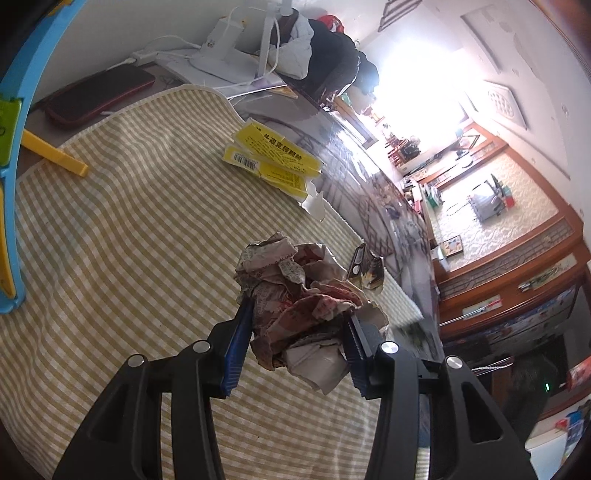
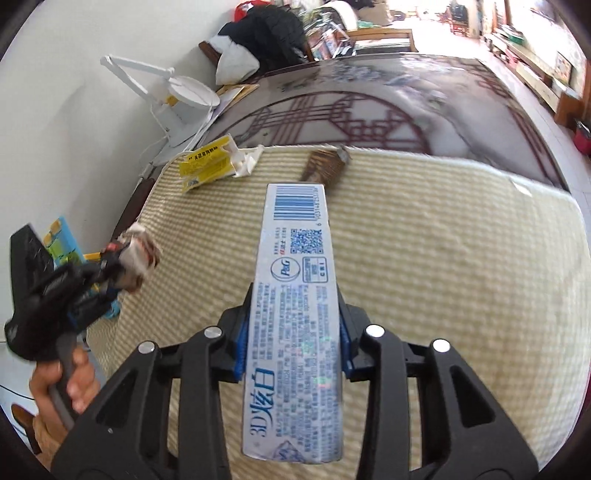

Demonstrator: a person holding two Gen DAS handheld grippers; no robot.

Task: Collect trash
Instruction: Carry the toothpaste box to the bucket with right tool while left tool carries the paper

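Observation:
My left gripper (image 1: 299, 314) is shut on a crumpled paper wad (image 1: 295, 291) and holds it above the checked yellow mat (image 1: 129, 229); it also shows at the left of the right wrist view (image 2: 122, 266). My right gripper (image 2: 295, 306) is shut on a long silver-blue toothpaste box (image 2: 295, 302) that points away over the mat (image 2: 443, 277). A flattened yellow carton (image 1: 269, 155) lies at the mat's far edge, also seen in the right wrist view (image 2: 207, 166). A small brown wrapper (image 1: 365, 269) lies near the mat's edge and shows in the right wrist view (image 2: 325, 166).
A white desk lamp (image 2: 177, 88) and cables stand by the wall. A dark red case (image 1: 96, 96) lies behind the mat. A blue and yellow plastic bin rim (image 1: 11, 147) is at the left. Clothes are piled on a chair (image 2: 258, 33). The dark glass tabletop (image 2: 369, 110) lies beyond the mat.

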